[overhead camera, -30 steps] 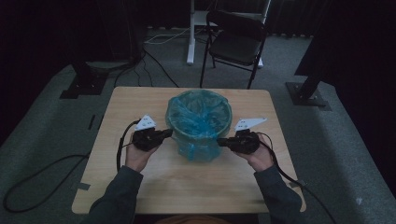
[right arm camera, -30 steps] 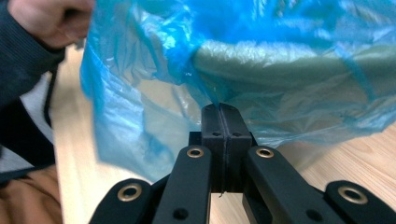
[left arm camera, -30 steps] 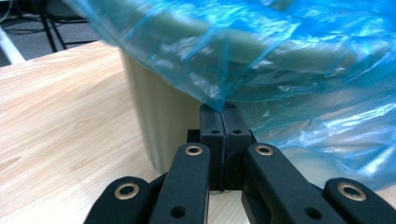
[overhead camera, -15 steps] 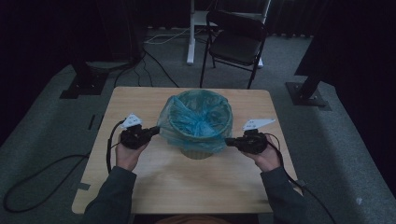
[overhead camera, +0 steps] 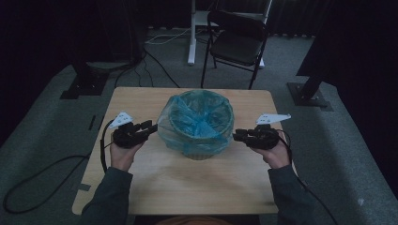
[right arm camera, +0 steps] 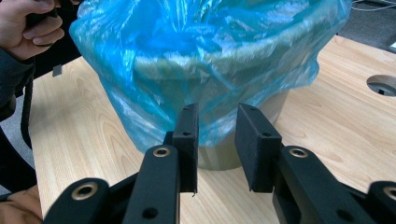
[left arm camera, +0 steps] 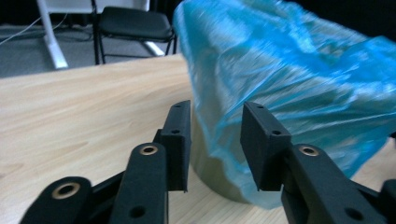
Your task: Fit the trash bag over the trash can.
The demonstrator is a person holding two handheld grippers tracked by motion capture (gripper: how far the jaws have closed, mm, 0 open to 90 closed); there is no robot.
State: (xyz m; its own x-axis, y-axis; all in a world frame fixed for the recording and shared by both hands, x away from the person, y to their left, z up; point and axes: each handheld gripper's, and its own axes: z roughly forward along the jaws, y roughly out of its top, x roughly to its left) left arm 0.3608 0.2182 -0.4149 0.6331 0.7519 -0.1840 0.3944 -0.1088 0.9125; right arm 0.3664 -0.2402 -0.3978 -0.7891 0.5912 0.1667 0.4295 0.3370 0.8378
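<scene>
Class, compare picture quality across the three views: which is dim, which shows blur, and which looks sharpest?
High view: dim and murky, dark surroundings, table faintly lit. Left gripper view: blue bag smeared by motion blur, black jaws crisp. Right gripper view: brightest and sharpest, with bag creases and wood grain clear.

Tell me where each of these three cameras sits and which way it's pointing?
High view: above the person's side, looking forward and down on the table; forearms, hands, left gripper and right gripper show.
Left gripper view: rides the left gripper, facing the bag-lined bin; its open jaws show.
Right gripper view: rides the right gripper, facing the bin; open jaws and the person's other hand show.
All three share bin and table.
</scene>
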